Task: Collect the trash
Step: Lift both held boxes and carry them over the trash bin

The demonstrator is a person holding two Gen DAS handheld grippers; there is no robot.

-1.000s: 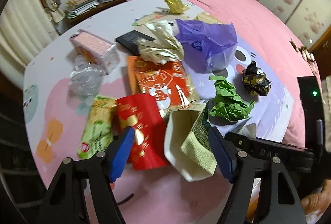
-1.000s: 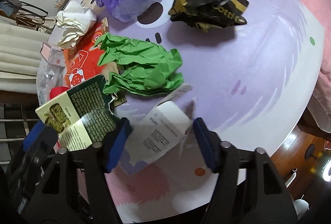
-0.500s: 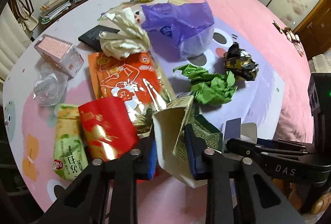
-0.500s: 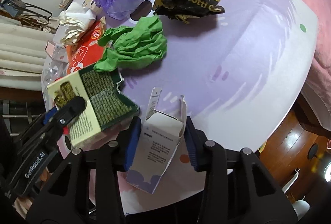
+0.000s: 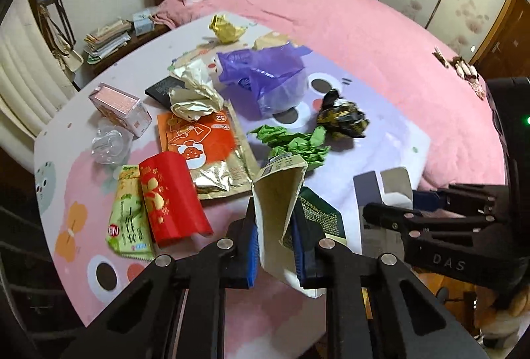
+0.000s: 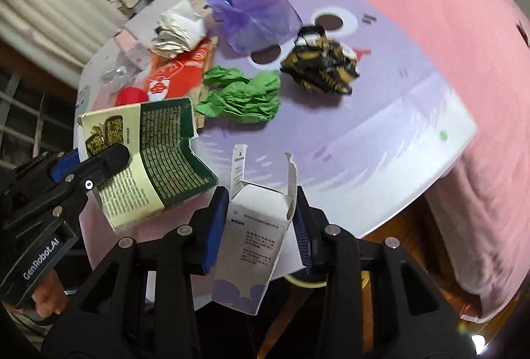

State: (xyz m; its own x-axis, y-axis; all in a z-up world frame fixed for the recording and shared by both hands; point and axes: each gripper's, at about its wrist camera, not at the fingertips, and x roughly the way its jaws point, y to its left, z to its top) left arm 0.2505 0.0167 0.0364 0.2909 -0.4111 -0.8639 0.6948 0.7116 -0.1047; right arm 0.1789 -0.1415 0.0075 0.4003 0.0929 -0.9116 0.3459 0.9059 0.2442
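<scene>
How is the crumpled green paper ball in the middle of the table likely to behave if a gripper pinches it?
The green paper ball looks loosely crumpled, so it would probably squash between the pads rather than resist. It seems light, likely sliding if nudged. Its irregular folds make rolling unlikely, though a loose edge might tear.

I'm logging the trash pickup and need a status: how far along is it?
Nothing shows as binned yet; no bin is in view. In hand: the left gripper is closing on the flattened green-and-cream carton, and the right gripper on the open white cardboard box. Left on the table: crumpled green paper, black-and-gold wrapper, purple plastic bag, orange pouch, red packet, and more.
</scene>
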